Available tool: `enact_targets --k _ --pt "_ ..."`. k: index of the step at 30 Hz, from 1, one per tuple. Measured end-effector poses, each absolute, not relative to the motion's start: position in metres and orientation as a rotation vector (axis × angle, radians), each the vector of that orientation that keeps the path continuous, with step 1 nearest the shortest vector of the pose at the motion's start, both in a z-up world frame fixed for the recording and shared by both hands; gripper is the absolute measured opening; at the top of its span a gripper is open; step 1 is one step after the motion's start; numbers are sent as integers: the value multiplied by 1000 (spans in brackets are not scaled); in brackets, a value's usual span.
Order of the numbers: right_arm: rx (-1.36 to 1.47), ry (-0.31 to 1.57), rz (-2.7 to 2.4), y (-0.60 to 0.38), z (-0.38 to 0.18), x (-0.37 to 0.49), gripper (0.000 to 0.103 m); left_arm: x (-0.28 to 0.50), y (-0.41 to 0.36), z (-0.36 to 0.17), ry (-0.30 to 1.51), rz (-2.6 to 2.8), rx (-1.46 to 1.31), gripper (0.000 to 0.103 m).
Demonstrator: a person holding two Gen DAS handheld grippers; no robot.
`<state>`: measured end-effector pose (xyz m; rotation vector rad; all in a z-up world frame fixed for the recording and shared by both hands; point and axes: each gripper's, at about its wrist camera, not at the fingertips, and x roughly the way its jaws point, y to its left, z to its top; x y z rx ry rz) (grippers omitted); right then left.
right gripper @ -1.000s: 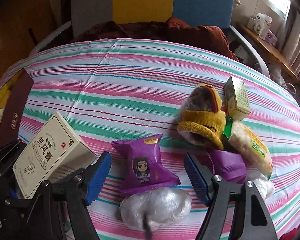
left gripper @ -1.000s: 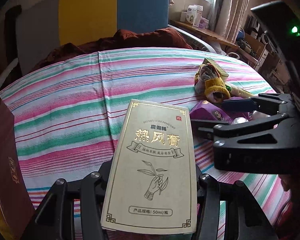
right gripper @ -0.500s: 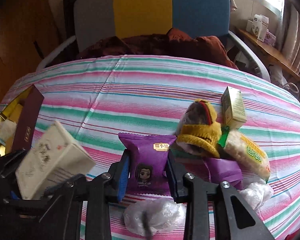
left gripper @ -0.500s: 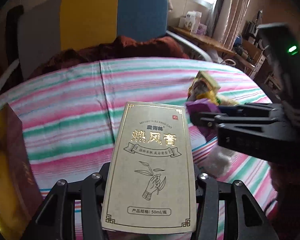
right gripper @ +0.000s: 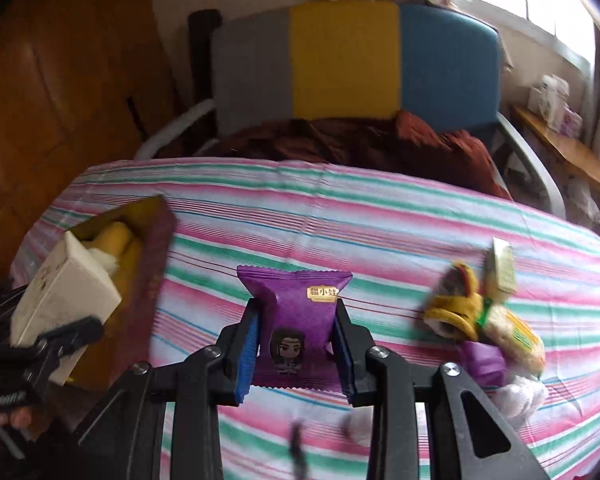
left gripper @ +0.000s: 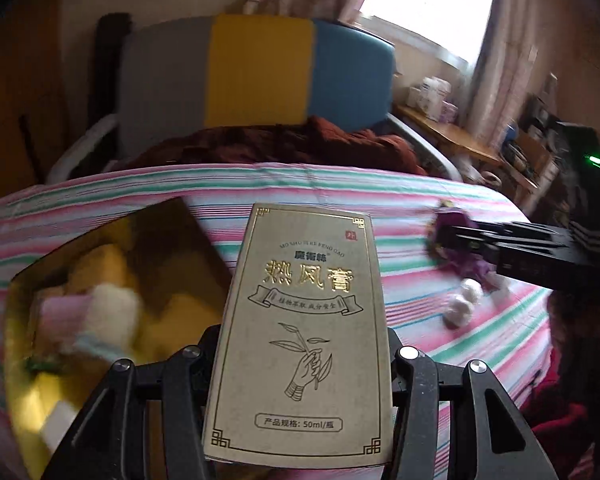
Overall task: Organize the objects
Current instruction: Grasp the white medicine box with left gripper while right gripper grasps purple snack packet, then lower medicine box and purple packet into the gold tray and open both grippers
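Note:
My left gripper (left gripper: 300, 364) is shut on a beige ointment carton with gold print (left gripper: 304, 332) and holds it above the striped cloth, next to an open dark-red box with a gold lining (left gripper: 112, 292). The carton also shows in the right wrist view (right gripper: 60, 296), over that box (right gripper: 148, 264). My right gripper (right gripper: 296, 344) is shut on a purple snack packet (right gripper: 296, 320), lifted off the cloth. It appears in the left wrist view (left gripper: 460, 248) at the right.
The box holds yellow, pink and white soft items (left gripper: 100, 312). A pile lies at the right: yellow-edged pouch (right gripper: 456, 304), small green carton (right gripper: 500, 268), rice bar (right gripper: 516, 336), second purple packet (right gripper: 484, 360), clear plastic balls (right gripper: 520, 396). A tricolour chair (right gripper: 352, 60) stands behind the table.
My right gripper closed on the purple packet and lifted it. My left gripper carried the carton left, bringing the open box into view.

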<state>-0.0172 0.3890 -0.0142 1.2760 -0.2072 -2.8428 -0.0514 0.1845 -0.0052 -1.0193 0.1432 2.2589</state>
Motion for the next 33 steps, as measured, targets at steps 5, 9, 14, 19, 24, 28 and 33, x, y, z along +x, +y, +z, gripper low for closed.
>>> enact_targets --k 5,9,14,19,24,28,33 --pt "1197 -164 -2738 329 1 -20 33 -66 119 3 63 2399 -1022 53" --pt "1176 -116 -2628 272 1 -26 33 -75 71 0 8 2505 -1049 53" --pt "1214 -99 -2509 214 -18 -34 33 -85 22 -14 -59 2613 -1105 53" --pt "1268 -77 -2441 170 -37 -38 36 -91 -6 -31 -83 2650 -1167 56" --pt "1296 -66 -2420 151 -47 -32 45 -88 -12 -34 -105 2663 -1150 71" --pt "1319 -56 -2419 147 -52 -29 45 -87 -13 -34 -119 2663 -1152 71" --pt "1337 -47 -2455 146 -56 -24 49 -77 -8 -29 -84 2684 -1134 73"
